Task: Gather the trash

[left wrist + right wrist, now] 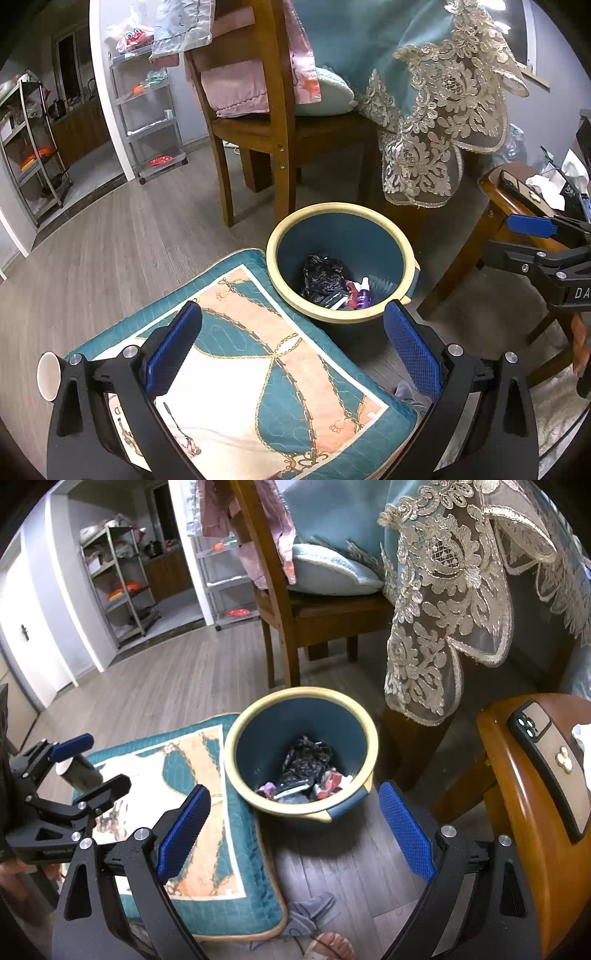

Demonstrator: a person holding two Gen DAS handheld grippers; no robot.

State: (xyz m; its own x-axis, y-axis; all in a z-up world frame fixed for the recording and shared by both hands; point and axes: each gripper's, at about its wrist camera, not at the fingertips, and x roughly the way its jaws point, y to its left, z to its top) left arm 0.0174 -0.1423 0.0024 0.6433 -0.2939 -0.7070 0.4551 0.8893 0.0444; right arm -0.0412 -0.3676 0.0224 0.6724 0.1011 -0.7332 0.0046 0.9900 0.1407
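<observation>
A blue bin with a cream rim (pixel 273 254) (pixel 231 738) stands on the wood floor and holds a black bag (pixel 321 277) (pixel 304 755), a small purple bottle (pixel 364 293) and other scraps. My left gripper (pixel 293 354) is open and empty above a teal patterned cushion (pixel 266 387), just short of the bin. My right gripper (pixel 295 834) is open and empty above the floor in front of the bin. A paper cup (pixel 48 374) (pixel 77 770) stands at the cushion's left end, between the left gripper's fingers (pixel 72 746) in the right wrist view.
A wooden chair (pixel 273 122) and a lace-edged tablecloth (pixel 436 140) stand behind the bin. A wooden stool (pixel 517 794) at the right carries a phone (pixel 550 768) and crumpled tissue (pixel 550 188). A grey cloth (pixel 314 912) and a sandalled foot (pixel 332 945) lie on the floor.
</observation>
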